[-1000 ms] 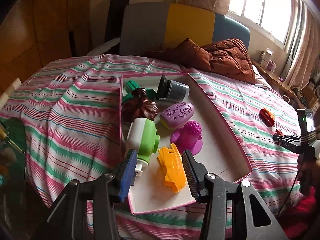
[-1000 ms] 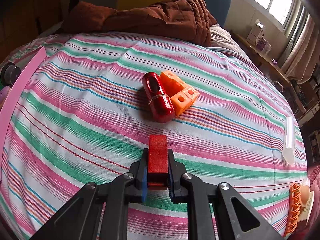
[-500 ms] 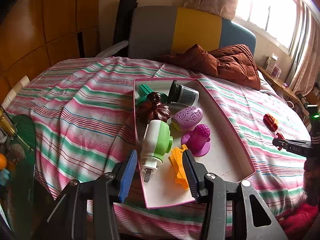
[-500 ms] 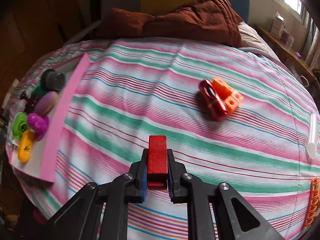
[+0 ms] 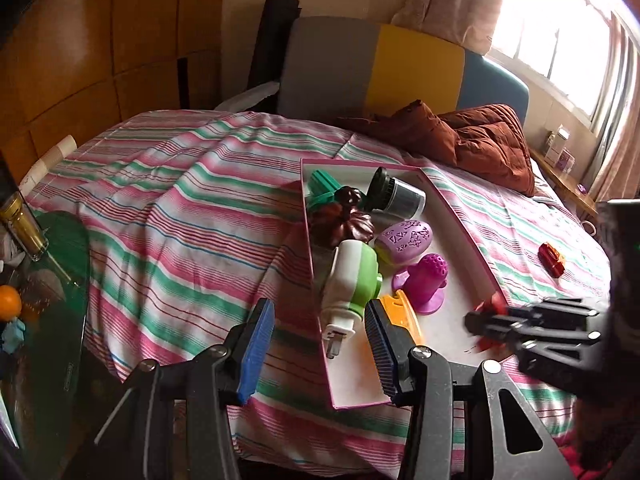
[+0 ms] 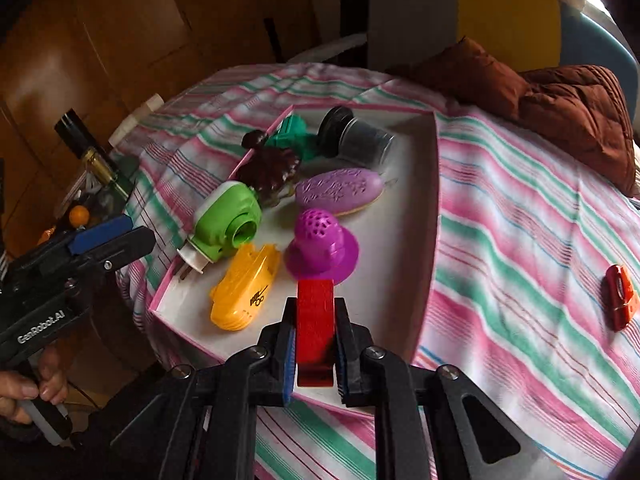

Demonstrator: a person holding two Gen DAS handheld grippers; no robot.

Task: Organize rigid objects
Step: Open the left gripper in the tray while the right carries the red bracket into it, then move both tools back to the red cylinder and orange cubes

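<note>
Your right gripper (image 6: 314, 334) was clamped on a red block (image 6: 315, 322), held above the near end of the pink-rimmed tray (image 6: 434, 184), just short of the purple perforated toy (image 6: 322, 246) and yellow toy (image 6: 245, 286). Your left gripper (image 5: 316, 350) stood parted and empty at the tray's near left corner, pointing steeply downward, your hand (image 6: 28, 388) on its grip.

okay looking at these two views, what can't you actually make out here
- Red block, right wrist view: lower sides hidden by the right gripper.
- Same block, left wrist view: motion blur.
- Orange toy, left wrist view: partly behind the left gripper finger.
- Red piece on the bedspread: too small to identify.
</note>
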